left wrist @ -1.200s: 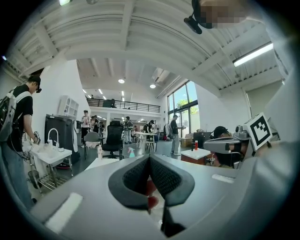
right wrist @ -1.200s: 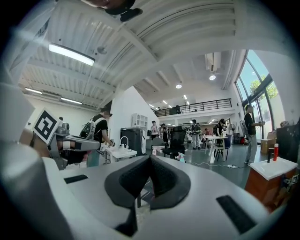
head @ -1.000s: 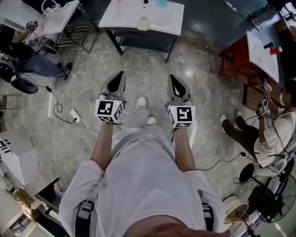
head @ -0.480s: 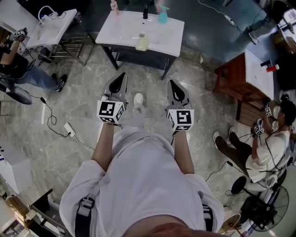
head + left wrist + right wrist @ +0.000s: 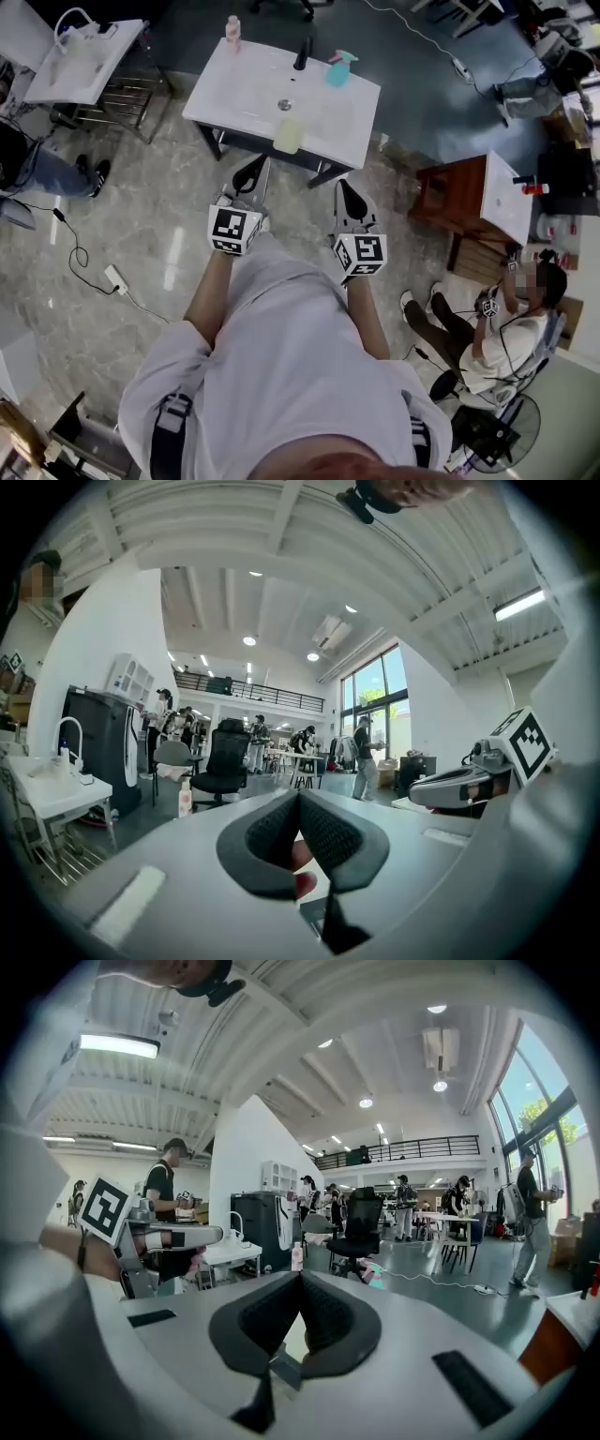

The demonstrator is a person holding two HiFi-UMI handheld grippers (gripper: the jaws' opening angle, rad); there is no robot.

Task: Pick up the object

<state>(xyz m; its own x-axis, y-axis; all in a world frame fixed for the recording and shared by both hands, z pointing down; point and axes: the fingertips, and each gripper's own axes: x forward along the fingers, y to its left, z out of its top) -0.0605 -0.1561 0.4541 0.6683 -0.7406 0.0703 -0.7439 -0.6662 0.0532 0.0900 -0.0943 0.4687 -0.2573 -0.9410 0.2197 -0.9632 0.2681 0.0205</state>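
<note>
Left tool (image 5: 257, 167) is hovering just off the tabletop's (image 5: 234, 94) near edge, jaws together with nothing in them. The pale yellow bottle (image 5: 288, 135), I'm guessing the object, is sitting right at that edge, ahead and a bit right of it. Right tool (image 5: 345, 189), also closed and empty, is hanging further back from the edge, so the left one's looking nearer.

White short-sleeved shirt (image 5: 281, 366) worn, lower centre. Dark shoulder strap (image 5: 167, 436) seen lower left. Grey left gripper (image 5: 255, 167), grey right gripper (image 5: 345, 187) marked by black-and-white cubes (image 5: 234, 230).
</note>
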